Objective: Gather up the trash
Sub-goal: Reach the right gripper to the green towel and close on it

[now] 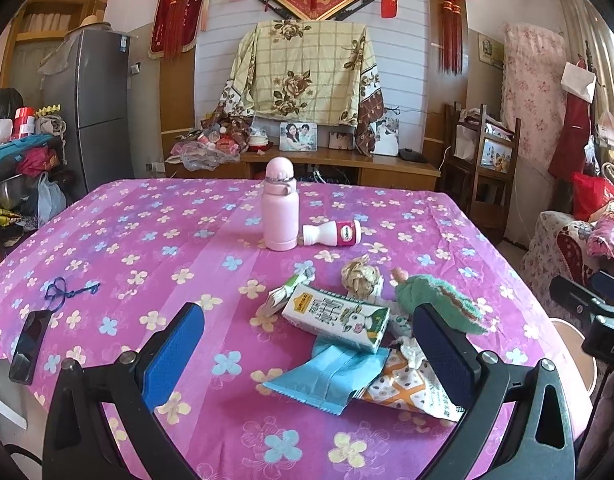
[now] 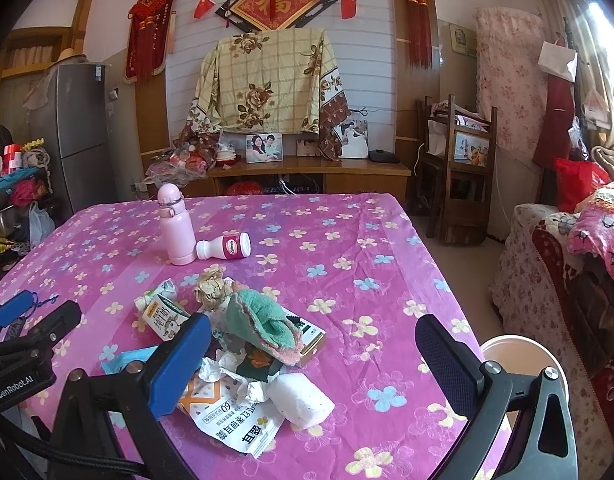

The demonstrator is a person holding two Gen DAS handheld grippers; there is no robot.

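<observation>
Evidently both the left gripper [image 1: 307, 344] and right gripper [image 2: 313, 354] gape empty above the trash pile [image 1: 347, 332].

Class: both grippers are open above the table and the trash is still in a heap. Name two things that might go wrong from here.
1. The green cloth lies on the trash pile, so a grab may sweep it up too.
2. The small bottle lies on its side touching the upright pink flask; a nudge may roll it.
</observation>
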